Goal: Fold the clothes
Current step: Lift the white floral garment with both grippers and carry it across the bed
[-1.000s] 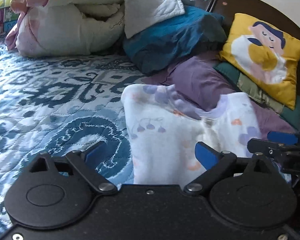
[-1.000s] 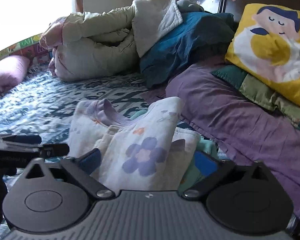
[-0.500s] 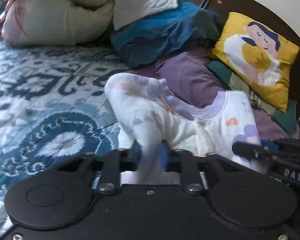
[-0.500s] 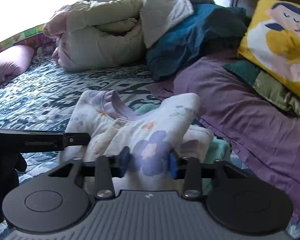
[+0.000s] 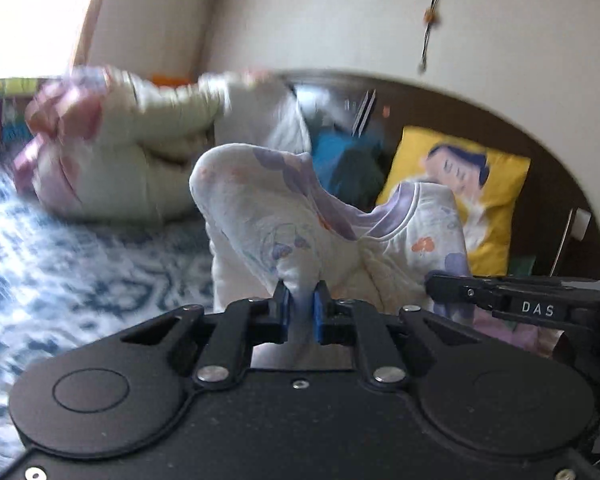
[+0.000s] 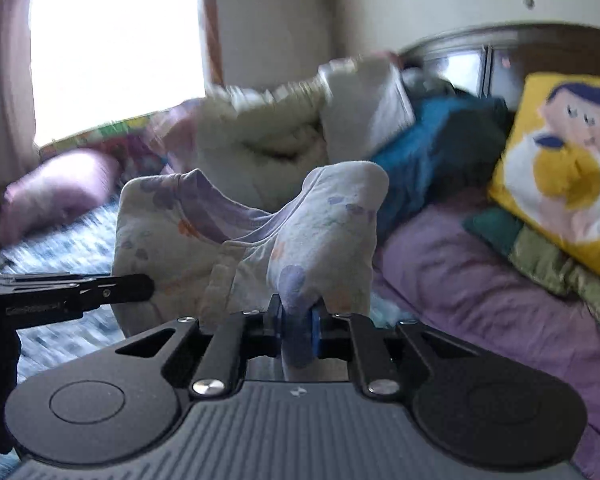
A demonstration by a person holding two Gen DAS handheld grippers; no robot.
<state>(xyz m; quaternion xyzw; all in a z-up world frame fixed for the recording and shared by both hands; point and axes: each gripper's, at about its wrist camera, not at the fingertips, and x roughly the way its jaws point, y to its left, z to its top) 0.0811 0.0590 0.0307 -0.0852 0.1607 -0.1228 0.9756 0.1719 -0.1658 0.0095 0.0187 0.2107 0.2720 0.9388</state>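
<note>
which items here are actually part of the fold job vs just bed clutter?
In the job:
- floral top, pinched at both shoulders
- left tongs, shut on the fabric
- right tongs, closing with fabric between the pads

Just lying about:
- yellow cushion
- rolled cream quilt
- teal bedding
- purple sheet
- pink pillow

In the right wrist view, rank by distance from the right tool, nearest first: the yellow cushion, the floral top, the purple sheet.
1. Floral top: pinched in the closing right tool.
2. Purple sheet: on the bed, to the right.
3. Yellow cushion: far right, by the headboard.
</note>
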